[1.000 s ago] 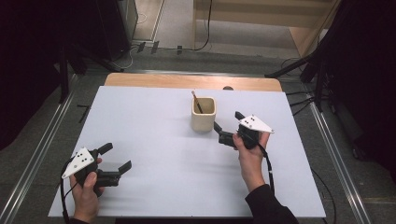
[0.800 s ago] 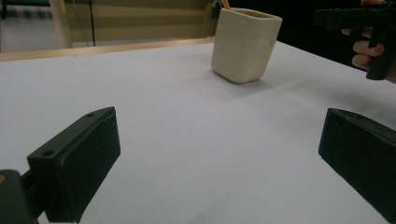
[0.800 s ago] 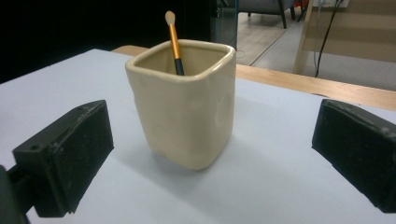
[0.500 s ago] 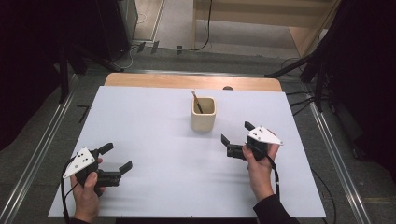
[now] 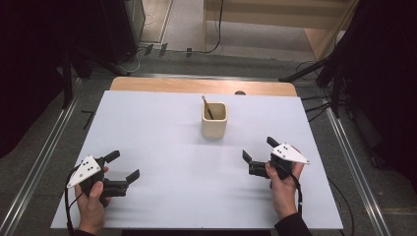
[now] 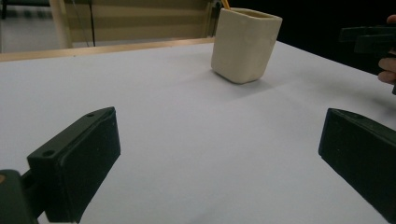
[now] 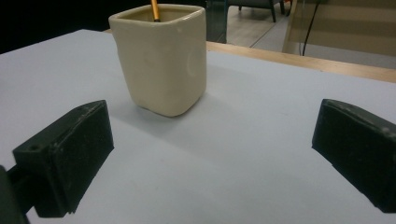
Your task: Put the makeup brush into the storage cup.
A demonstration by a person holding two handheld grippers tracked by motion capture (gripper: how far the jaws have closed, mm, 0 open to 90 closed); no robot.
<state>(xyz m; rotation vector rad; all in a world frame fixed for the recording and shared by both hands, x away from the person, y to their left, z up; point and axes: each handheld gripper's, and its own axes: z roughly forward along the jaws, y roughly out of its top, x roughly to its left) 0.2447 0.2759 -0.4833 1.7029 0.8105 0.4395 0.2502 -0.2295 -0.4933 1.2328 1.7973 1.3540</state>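
Smooth, faintly glossy cream ceramic cup beyond matt black plastic fingers; matt pale sheet beneath; wooden pencil inside.

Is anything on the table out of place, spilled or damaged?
Nothing stands out. The cream cup stands upright on the white table with a pencil leaning inside it. Nothing looks spilled or broken.

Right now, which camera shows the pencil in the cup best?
The high view: it looks down into the cup and shows the pencil leaning inside. Both gripper views catch just its tip above the rim.
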